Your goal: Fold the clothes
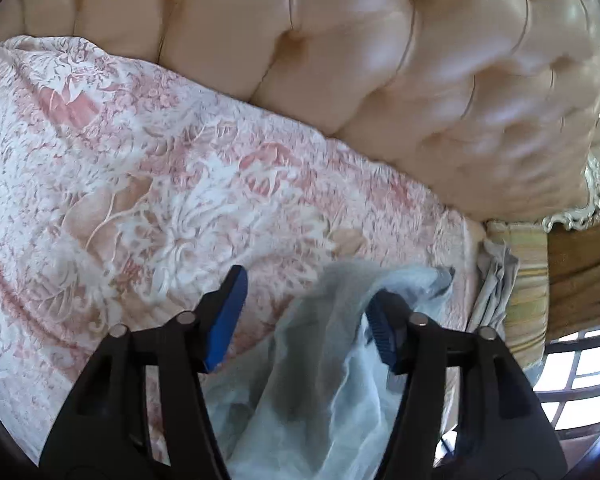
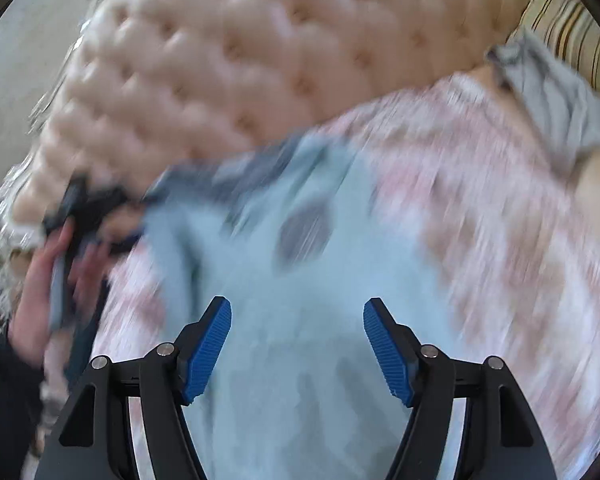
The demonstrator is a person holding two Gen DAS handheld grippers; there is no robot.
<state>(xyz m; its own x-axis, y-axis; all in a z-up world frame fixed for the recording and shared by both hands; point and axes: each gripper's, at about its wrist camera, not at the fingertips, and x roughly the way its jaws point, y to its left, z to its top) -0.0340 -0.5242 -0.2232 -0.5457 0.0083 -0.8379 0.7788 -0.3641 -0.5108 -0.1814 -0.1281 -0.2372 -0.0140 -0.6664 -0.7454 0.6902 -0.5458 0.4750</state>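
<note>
A pale blue garment [image 2: 300, 280] with a grey patch lies spread on the pink-and-white patterned bedspread [image 2: 480, 220]. My right gripper [image 2: 298, 312] is open just above the garment, holding nothing; this view is blurred. My left gripper [image 1: 308, 304] is open over the bedspread [image 1: 140, 168]; the pale blue garment [image 1: 324, 380] bunches up between and below its fingers, draped against the right finger [image 1: 384, 332]. In the right wrist view the left gripper [image 2: 80, 208], in a hand, shows at the garment's far left corner.
A tufted cream headboard [image 1: 340, 60] rises behind the bed, also in the right wrist view [image 2: 220, 60]. A grey cloth [image 1: 496, 292] hangs at the bed's right edge beside a striped cushion [image 1: 528, 280]. A window [image 1: 580, 380] is at lower right.
</note>
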